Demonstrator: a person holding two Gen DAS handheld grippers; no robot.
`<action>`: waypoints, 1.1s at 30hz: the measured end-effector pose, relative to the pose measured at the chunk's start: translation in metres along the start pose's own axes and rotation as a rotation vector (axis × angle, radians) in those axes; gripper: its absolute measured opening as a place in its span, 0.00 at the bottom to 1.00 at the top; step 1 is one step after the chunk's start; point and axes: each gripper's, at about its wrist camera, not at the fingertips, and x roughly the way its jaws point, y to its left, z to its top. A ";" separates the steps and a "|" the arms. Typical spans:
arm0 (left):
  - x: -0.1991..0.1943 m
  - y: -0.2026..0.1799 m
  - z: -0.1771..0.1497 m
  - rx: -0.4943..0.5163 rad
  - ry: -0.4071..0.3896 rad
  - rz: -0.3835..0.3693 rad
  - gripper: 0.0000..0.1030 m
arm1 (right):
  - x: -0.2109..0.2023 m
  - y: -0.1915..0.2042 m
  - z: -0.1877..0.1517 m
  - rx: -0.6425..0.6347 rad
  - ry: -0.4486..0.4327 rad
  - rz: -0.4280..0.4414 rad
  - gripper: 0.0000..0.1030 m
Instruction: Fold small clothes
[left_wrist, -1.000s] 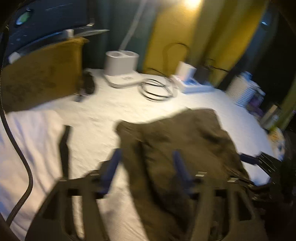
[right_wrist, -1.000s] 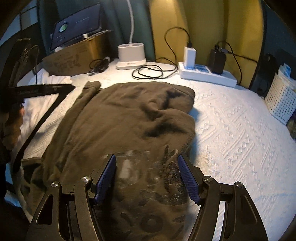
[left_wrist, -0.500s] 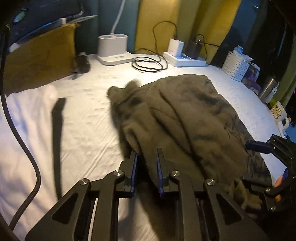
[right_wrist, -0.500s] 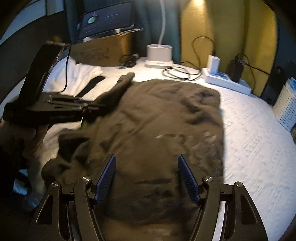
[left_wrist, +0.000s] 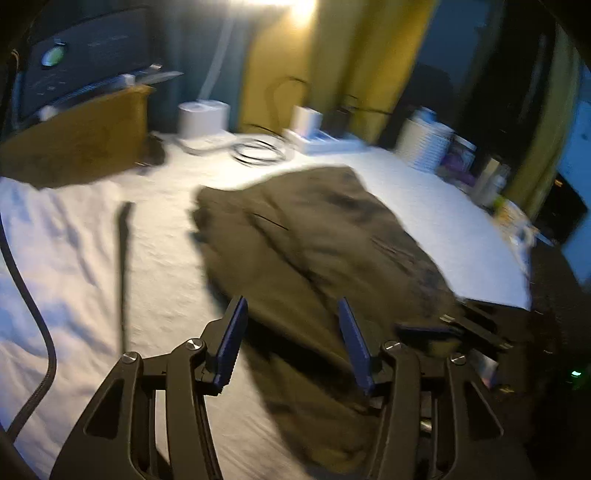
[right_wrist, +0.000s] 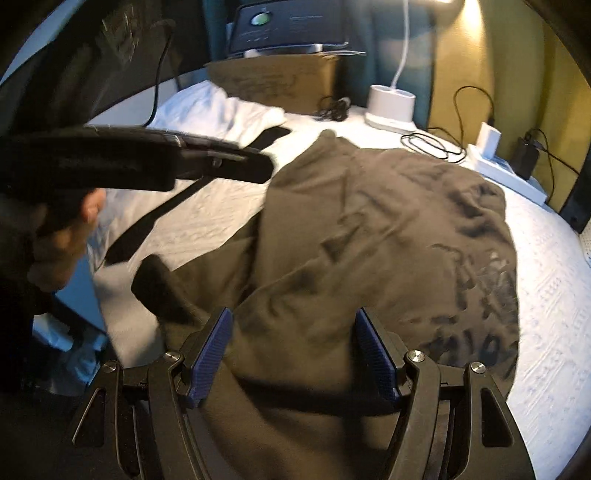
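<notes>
1. Cardboard box (right_wrist: 280, 85): stands at the far left corner of the bed (right_wrist: 554, 332), with a dark device with a lit display (right_wrist: 288, 22) on top of it.
2. Left gripper (left_wrist: 291, 339): its jaws have just been opening and now stand moderately apart. The blue fingers (left_wrist: 231, 341) hover over the near left edge of the sweatshirt (left_wrist: 314, 240) and press on nothing. In the right wrist view this gripper (right_wrist: 266, 166) reaches in from the left, held by a hand (right_wrist: 62, 240), beside the garment's left edge.
3. Sweatshirt: an olive-brown garment that lies rumpled in the middle of the white textured bed cover. One sleeve (right_wrist: 162, 291) lies doubled at the near left. A faded print (right_wrist: 484, 295) shows on its right part.
4. Right gripper (right_wrist: 293, 354): the jaws stand wide. The blue fingers (right_wrist: 208, 354) hang above the near hem of the sweatshirt, and the fabric between them is not pinched.
5. Lamp base (right_wrist: 391, 107): white, at the far edge of the bed, with a coiled black cable (right_wrist: 432, 146) just to its right.
6. Power strip (right_wrist: 506, 173): white, to the right of the cable, carrying a white charger (right_wrist: 487, 138) and a black adapter (right_wrist: 524, 162).
</notes>
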 end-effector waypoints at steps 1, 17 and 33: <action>0.002 -0.004 -0.005 0.012 0.019 -0.013 0.50 | -0.002 0.000 -0.002 0.006 -0.004 0.000 0.69; 0.001 -0.013 -0.078 -0.106 0.029 0.150 0.02 | -0.029 -0.041 -0.039 0.151 -0.030 -0.080 0.69; -0.022 0.011 -0.064 -0.227 0.049 0.283 0.16 | -0.040 -0.081 -0.042 0.216 -0.068 -0.119 0.69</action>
